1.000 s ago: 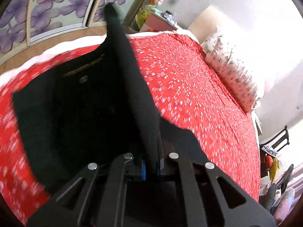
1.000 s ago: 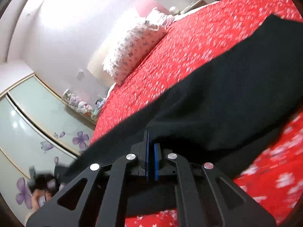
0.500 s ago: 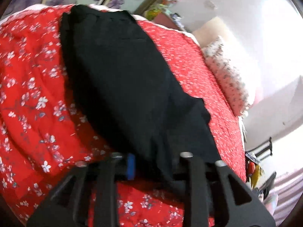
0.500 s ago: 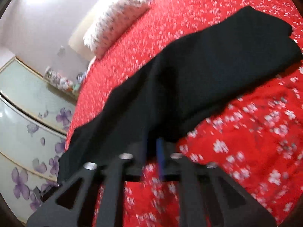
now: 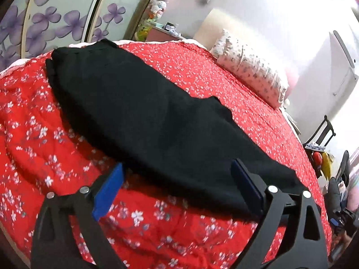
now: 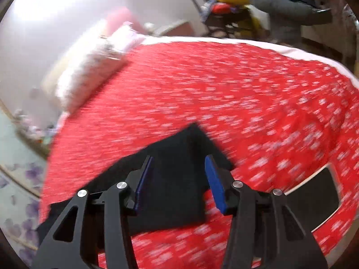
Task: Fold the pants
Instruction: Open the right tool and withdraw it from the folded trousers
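Observation:
The black pants (image 5: 143,112) lie folded lengthwise on the red flowered bedspread (image 5: 44,134), running from the far left toward the near right. My left gripper (image 5: 177,186) is open and empty, its blue pads either side of the pants' near edge, just above it. In the right wrist view one end of the pants (image 6: 177,179) lies flat under my right gripper (image 6: 179,179), which is open and empty. That view is motion-blurred.
White flowered pillows (image 5: 251,69) lie at the head of the bed. Wardrobe doors with purple flowers (image 5: 56,18) stand past the far left edge. A chair with clothes and bags (image 6: 226,11) stands beyond the bed. The bed's edge (image 6: 309,53) is white.
Both grippers were shut on the pants and have let go and opened. The pants dropped flat onto the bed. The right gripper has swung toward one end of the pants.

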{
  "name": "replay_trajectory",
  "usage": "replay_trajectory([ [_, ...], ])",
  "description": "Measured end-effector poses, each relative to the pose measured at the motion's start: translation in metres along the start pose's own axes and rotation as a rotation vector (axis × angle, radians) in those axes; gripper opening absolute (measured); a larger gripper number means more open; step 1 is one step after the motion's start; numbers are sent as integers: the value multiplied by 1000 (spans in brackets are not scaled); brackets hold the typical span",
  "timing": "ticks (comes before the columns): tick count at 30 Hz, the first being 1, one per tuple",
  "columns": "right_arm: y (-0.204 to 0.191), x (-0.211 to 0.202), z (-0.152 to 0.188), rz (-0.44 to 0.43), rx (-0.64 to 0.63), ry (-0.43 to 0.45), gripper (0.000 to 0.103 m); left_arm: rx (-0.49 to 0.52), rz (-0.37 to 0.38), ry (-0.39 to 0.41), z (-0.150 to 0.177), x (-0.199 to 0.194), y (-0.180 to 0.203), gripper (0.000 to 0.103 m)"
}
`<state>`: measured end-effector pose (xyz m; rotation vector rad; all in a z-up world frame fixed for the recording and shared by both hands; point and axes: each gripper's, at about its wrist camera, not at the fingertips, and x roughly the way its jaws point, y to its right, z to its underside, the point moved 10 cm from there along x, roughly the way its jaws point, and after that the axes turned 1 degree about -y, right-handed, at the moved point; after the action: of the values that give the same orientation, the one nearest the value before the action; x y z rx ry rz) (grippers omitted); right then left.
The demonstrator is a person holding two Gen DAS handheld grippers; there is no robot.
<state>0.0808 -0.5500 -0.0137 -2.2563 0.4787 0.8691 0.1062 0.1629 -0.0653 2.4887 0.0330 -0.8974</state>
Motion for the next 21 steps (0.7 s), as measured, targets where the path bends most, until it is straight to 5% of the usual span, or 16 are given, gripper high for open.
replay_trajectory([
  [6,0,29,15,-82,-45,-105,44,-13,1,-14,6,2,-7,95],
  [15,-11,66,41,20,-196,-194,43,-14,2,-20,6,7,-5,96],
  [18,-20,69,48,26,-291,-190,17,-6,-5,-18,8,9,-5,98],
  [21,-35,63,55,14,-391,-182,14,-2,-12,-16,8,11,-4,100],
])
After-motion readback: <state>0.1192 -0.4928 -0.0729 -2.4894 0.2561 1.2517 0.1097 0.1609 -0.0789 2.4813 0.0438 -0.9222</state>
